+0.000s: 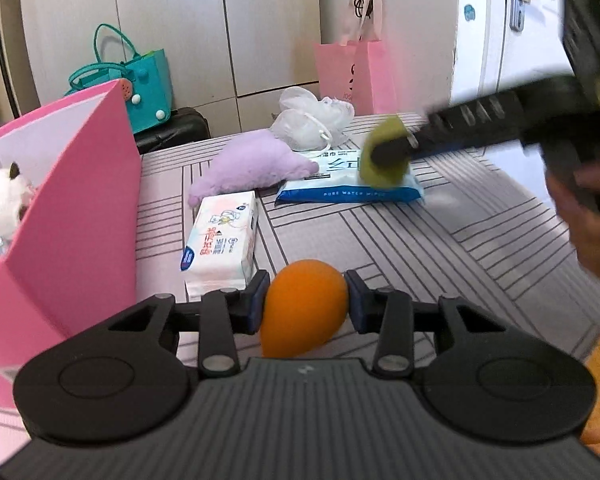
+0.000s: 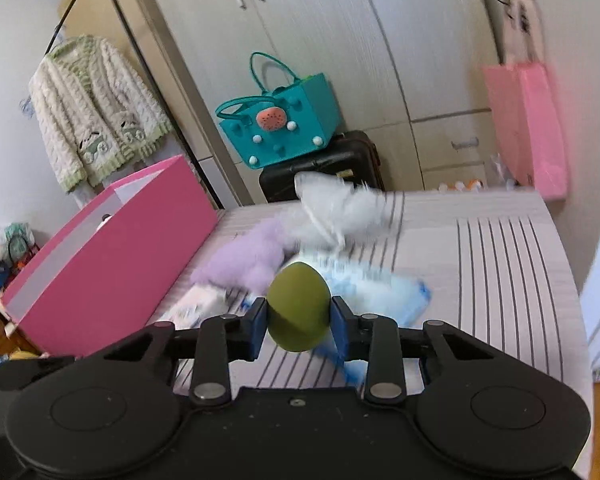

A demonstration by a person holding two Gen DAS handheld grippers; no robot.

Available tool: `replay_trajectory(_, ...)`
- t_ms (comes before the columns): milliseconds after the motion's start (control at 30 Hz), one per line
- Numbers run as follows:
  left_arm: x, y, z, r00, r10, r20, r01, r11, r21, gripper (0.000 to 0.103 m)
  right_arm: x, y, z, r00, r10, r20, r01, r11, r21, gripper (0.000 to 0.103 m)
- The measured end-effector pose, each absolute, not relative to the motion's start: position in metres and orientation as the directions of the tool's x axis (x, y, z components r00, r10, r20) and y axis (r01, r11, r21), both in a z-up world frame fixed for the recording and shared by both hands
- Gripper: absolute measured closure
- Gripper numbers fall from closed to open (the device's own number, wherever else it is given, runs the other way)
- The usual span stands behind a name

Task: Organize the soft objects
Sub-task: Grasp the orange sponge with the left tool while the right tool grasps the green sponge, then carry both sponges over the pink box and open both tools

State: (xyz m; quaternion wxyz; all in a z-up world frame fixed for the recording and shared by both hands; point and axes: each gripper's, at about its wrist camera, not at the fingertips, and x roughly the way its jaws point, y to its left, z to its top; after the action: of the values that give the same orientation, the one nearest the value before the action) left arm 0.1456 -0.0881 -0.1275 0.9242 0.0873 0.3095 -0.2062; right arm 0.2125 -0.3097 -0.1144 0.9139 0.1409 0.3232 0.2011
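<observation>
Here, the left gripper [image 1: 306,306] has its two blue-padded jaws pressed against the sides of an orange egg-shaped makeup sponge [image 1: 304,308], held low over the grey-striped tablecloth [image 1: 480,240]. Only the left wrist view shows both tools at once: the right gripper [image 1: 384,156] reaches in from the right edge, blurred, with an olive-green egg-shaped sponge [image 1: 384,152] pinched at its tip above a blue-and-white pack of wet wipes [image 1: 352,188]. That view also takes in a white tissue pack with a cartoon print [image 1: 220,240] just ahead of the orange sponge, a lilac plush toy [image 1: 252,168], a white mesh bath pouf [image 1: 316,120] behind it, and a white stuffed animal [image 1: 4,200] peeking out of the tall pink paper bag [image 1: 76,216] at left.

The right wrist view (heavily smeared beyond the fingers) shows the green sponge [image 2: 298,306] squeezed upright between the right gripper [image 2: 298,316] and its pads, with the pink bag [image 2: 112,256] off to the left and well apart. It alone reveals a cream knitted cardigan [image 2: 96,108] on a black rack and the teal handbag [image 2: 276,124] atop a black suitcase [image 2: 328,168].
</observation>
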Motion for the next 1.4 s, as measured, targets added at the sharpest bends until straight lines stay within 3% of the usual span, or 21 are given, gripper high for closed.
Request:
replay_trajectory(267,0.130,-0.078,-0.112,0.710,-0.357,-0.607,0.442,0.897,-0.011,0.064,0.166,-0.304,-0.120,0.712,0.452,-0.537,-0.258,0.880,0.399,0.064)
replay_trajectory(667,0.112,-0.062,-0.091,0.637,-0.394,-0.663,0.494,0.868,-0.040,0.064,0.134,-0.287,-0.113,0.612,0.480,-0.629,-0.292,0.876,0.385,0.064)
replay_trajectory(1200,0.101,-0.018,-0.067,0.435,-0.403,-0.806,0.533,0.836,-0.130,0.064,0.122,-0.252,-0.079,0.410,0.617,-0.672,-0.489,0.770,0.409,0.064)
replay_trajectory(1400,0.091,0.002,-0.043,0.467,-0.366,-0.805,0.526,0.847,-0.079,0.064,0.126,-0.232,-0.060,0.335,0.662,-0.670,-0.546,0.716,0.434,0.064)
